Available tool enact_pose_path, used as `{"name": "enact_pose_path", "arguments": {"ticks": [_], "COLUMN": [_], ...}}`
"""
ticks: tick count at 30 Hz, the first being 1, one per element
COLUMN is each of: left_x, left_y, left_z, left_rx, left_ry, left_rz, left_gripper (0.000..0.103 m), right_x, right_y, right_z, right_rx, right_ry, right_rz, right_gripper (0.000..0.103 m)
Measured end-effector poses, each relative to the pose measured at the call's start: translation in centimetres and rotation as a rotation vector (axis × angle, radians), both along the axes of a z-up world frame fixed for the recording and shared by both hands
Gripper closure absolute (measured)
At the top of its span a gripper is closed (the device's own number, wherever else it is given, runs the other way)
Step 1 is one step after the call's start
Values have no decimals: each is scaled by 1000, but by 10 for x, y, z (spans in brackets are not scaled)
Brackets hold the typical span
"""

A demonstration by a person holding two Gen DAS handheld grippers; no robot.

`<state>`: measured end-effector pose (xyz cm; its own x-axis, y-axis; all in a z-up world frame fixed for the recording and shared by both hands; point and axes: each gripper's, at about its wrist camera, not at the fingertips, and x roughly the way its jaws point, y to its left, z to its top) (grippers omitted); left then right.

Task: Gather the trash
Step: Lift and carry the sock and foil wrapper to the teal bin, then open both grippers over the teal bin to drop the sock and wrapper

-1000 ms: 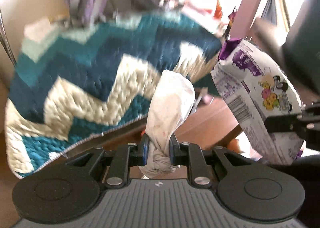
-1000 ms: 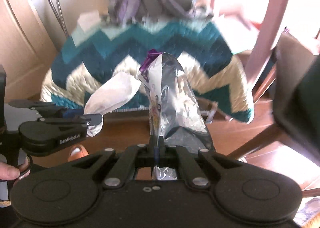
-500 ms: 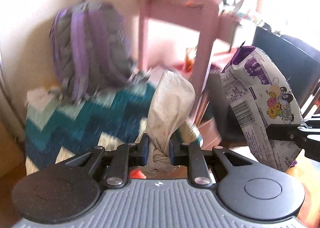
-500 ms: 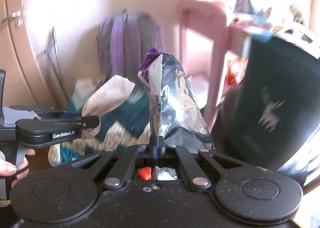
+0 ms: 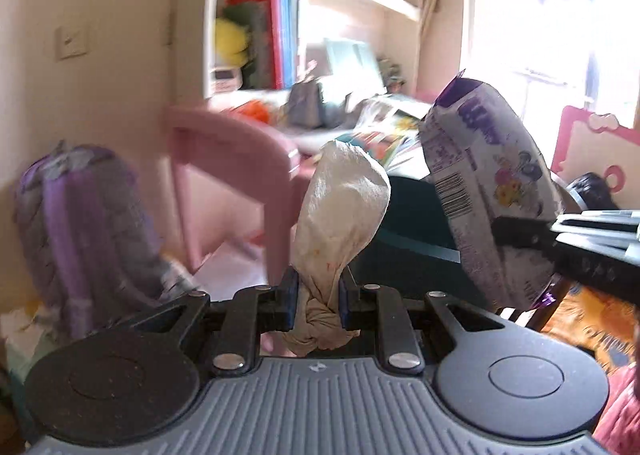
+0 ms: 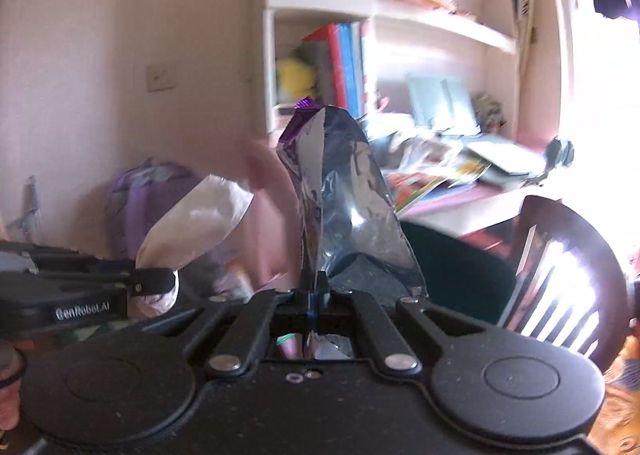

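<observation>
Trash: a crumpled tissue wad (image 5: 340, 223) and an empty snack wrapper (image 5: 488, 191), each carried in its own gripper, off any surface.
Left gripper (image 5: 318, 305): fingers narrowed onto the tissue wad's twisted, knotted neck; the wad's puffed body stands up beyond the fingertips, the knot hangs just behind the pads.
Right gripper (image 6: 316, 291): fingers pressed fully together on the snack wrapper's lower edge; the wrapper rises upright past the fingertips, and a scrap of foil shows behind them.
Writing: "GenRobot.AI" in white on the side of the left gripper, readable only in the right wrist view. The wrapper carries a barcode, purple lettering too blurred to read, and cartoon figures.
Left wrist view only: the wrapper's printed white face, to the right of the left fingers, with the right gripper's black finger (image 5: 520, 233) clamped across its lower part; a pink chair (image 5: 236, 159) beyond the fingers.
Right wrist view only: the wrapper's silver foil inside and purple torn top; the tissue wad seen side-on, left of the right fingers; a dark slatted chair back (image 6: 560, 263) at right; part of a hand (image 6: 10, 371) at the left edge.
Both views: a purple backpack (image 5: 84, 231) against the wall to the left, a bookshelf (image 6: 384, 11) with books, a cluttered desk (image 6: 460, 175).
</observation>
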<state>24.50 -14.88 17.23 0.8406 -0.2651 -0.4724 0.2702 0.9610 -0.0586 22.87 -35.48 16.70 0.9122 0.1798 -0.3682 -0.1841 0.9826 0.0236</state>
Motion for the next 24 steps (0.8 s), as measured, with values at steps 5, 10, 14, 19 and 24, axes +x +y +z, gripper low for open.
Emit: {"name": "enact_pose_path", "arguments": {"ticks": [5, 10, 14, 19, 24], "left_x": [31, 67, 96, 125, 146], "left_y": [-45, -95, -125, -149, -161], "left_z": [28, 31, 19, -4, -23], "left_rx": [-17, 16, 45, 122, 153], "left_ry": [-2, 20, 69, 104, 158], "left_rz": [-60, -96, -108, -91, -80], "left_gripper": [84, 84, 84, 83, 83], "right_x": [22, 42, 56, 73, 86], "right_y": [-28, -57, -69, -71, -70], "right_z": [4, -3, -23, -40, -47], "right_rx": [9, 60, 71, 57, 58], "right_ry": [-14, 12, 55, 106, 133], "right_rz": [-71, -101, -114, -110, -89], "right_gripper": [103, 103, 103, 103, 103]}}
